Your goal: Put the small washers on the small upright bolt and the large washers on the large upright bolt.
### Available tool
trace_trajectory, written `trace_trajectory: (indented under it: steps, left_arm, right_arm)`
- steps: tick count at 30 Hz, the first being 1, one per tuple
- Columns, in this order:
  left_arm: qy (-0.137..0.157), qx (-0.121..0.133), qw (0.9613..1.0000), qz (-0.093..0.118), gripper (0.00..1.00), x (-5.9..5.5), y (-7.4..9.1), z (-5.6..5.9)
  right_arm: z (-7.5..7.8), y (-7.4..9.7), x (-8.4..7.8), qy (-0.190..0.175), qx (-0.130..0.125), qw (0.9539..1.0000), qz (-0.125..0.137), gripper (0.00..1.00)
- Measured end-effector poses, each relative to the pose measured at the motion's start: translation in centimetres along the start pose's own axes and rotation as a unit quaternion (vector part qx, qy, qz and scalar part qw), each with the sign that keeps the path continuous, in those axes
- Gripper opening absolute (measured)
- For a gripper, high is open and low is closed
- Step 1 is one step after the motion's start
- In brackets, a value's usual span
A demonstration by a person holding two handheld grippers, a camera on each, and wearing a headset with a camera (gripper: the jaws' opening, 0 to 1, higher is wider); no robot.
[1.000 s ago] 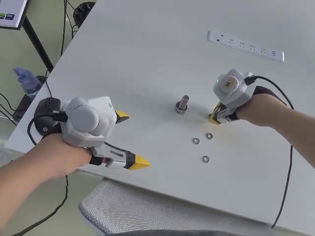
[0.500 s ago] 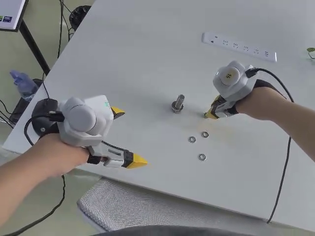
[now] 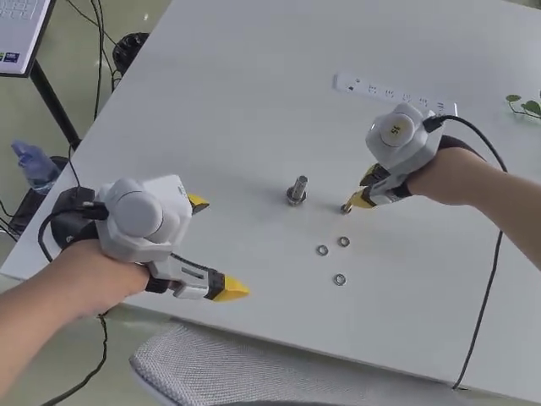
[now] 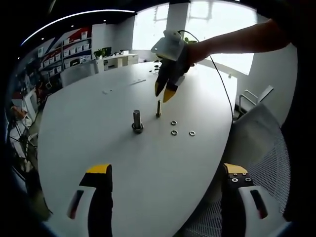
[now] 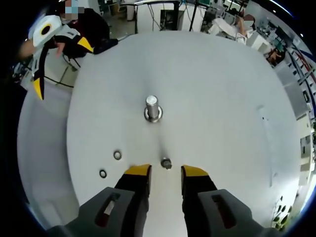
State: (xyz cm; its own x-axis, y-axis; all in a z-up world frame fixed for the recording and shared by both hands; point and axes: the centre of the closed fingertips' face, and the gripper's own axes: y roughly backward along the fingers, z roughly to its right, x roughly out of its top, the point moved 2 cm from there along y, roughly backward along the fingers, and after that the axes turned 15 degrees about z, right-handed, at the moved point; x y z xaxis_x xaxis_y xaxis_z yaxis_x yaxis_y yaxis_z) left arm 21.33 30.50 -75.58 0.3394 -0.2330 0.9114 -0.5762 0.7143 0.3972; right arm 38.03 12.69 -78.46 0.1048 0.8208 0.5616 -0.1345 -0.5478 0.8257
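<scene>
Washers (image 3: 339,279), three, lie loose on table (image 3: 211,101) left of right gripper (image 5: 167,173), narrowly parted, empty, w/ small bolt (image 3: 346,208) just ahead, large bolt (image 5: 153,108) beyond; left gripper (image 4: 166,170) wide, empty. None seems placed yet.

Head view looks steeply down on the white surface (image 3: 237,110); opposing low gripper views share the large upright steel bolt (image 5: 153,107).

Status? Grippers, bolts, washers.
Left gripper open, held near table edge. Right gripper open, empty, tips at small bolt. Three washers loose on table, large bolt upright nearby.
</scene>
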Motion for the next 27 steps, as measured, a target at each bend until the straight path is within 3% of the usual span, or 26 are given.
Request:
trace_trajectory:
  steps: [3, 8, 11, 15, 27]
  left_arm:
    - [0.009, 0.004, 0.9999, 0.010, 0.93, 0.4, 0.1, 0.1]
    - [0.001, -0.004, 1.0000, 0.005, 0.94, 0.3, 0.1, 0.3]
    - [0.009, -0.005, 0.9999, 0.013, 0.95, 0.5, 0.0, 0.4]
    - [0.002, -0.007, 1.0000, 0.000, 0.92, -0.1, 0.0, 0.4]
    - [-0.003, -0.013, 0.9999, 0.005, 0.95, -0.2, -0.5, 0.1]
  right_arm:
    - [-0.1, 0.3, 0.4, 0.008, -0.002, 0.9999, 0.007, 0.25]
    - [-0.8, 0.7, 0.7, 0.011, 0.001, 0.9998, 0.014, 0.25]
    - [-1.4, 0.9, 0.6, 0.013, 0.003, 0.9998, 0.013, 0.25]
    - [-2.3, 1.2, 0.4, 0.013, 0.009, 0.9998, 0.014, 0.25]
    - [-4.5, 1.6, -0.7, 0.016, 0.028, 0.9995, 0.007, 0.25]
